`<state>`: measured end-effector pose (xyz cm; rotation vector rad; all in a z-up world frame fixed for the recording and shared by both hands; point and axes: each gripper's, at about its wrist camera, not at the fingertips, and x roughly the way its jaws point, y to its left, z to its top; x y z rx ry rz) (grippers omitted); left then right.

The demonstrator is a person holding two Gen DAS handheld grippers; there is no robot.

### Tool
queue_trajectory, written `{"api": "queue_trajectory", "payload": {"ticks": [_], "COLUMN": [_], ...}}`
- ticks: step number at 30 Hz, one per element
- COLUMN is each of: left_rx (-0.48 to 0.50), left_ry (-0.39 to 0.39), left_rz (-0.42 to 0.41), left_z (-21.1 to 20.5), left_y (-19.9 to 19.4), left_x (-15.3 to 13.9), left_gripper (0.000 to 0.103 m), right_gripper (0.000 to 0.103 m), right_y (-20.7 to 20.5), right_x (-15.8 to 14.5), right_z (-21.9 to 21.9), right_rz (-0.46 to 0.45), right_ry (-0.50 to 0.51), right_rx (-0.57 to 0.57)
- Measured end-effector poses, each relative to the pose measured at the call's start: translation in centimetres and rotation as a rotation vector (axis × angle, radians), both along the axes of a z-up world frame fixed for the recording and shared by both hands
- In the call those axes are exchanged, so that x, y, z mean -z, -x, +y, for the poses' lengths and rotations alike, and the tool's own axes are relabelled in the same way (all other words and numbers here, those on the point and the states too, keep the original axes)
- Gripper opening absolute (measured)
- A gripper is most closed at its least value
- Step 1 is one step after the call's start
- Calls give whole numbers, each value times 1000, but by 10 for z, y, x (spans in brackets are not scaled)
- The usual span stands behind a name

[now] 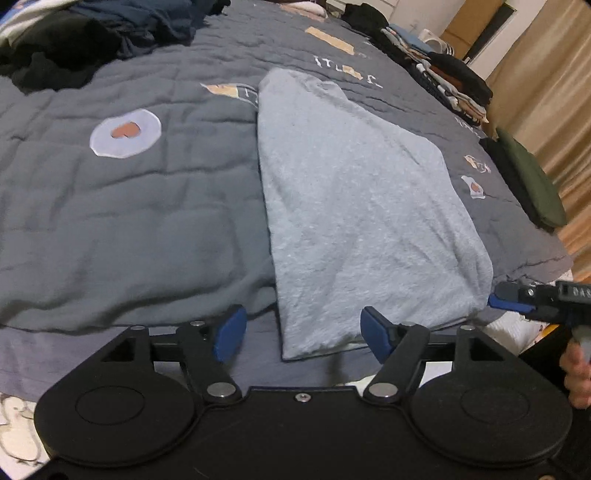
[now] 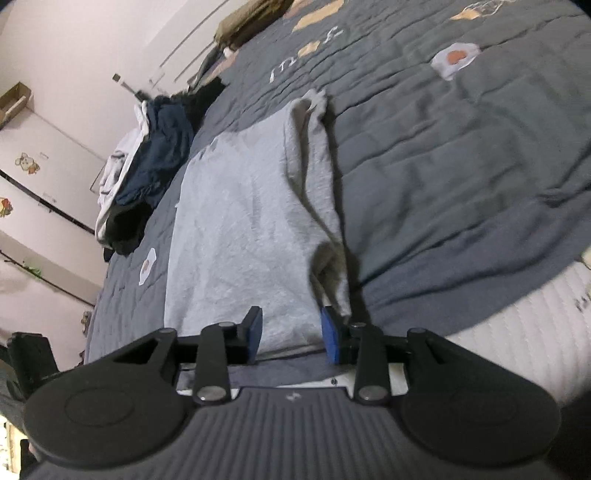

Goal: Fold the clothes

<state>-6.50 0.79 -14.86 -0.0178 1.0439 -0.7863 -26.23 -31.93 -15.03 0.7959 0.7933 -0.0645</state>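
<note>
A light grey-blue garment lies folded lengthwise on the grey quilt, its near end at the bed's front edge. My left gripper is open, its blue pads either side of the garment's near left corner, not closed on it. The right gripper shows at the right edge of the left wrist view, by the garment's near right corner. In the right wrist view the garment runs away from me, and my right gripper is open with its near edge between the pads.
A heap of dark unfolded clothes lies at the far left of the bed, also seen in the right wrist view. Folded stacks and a dark green folded item line the right edge. A wall stands beyond.
</note>
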Motion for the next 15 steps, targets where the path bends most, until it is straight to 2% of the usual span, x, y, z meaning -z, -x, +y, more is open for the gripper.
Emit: {"api": "queue_trajectory", "payload": {"ticks": [2,4,6,7,9,12,15], "left_rx": [-18,-43,-52,-49,-25,-20,-36], "left_ry": [7,44,67,73,87,81,78], "left_rz": [-1,40,69,78,80,35,68], "left_z": [-3,-2,-3,-4,0,-2,-3], "left_y": [-3,-8,-11,-12,-5,1,-2], "left_x": [4,10,14,16,10,6,12], "left_gripper": [68,68,65,62,40,31,31], "right_gripper": [40,44,47,48,49,50,51], "right_y": [6,5,1,-1,-5,-12,-18], "right_x": [0,0,5,8,13,21,29], "right_z": [-1,-4,-4,-4,-4,-4,-4], "right_rz": [-9,-10,8,16,33,59,85], "right_ry": [36,85,72,65,51,31,11], "right_rx": [35,58,47,42,32,17,2]}}
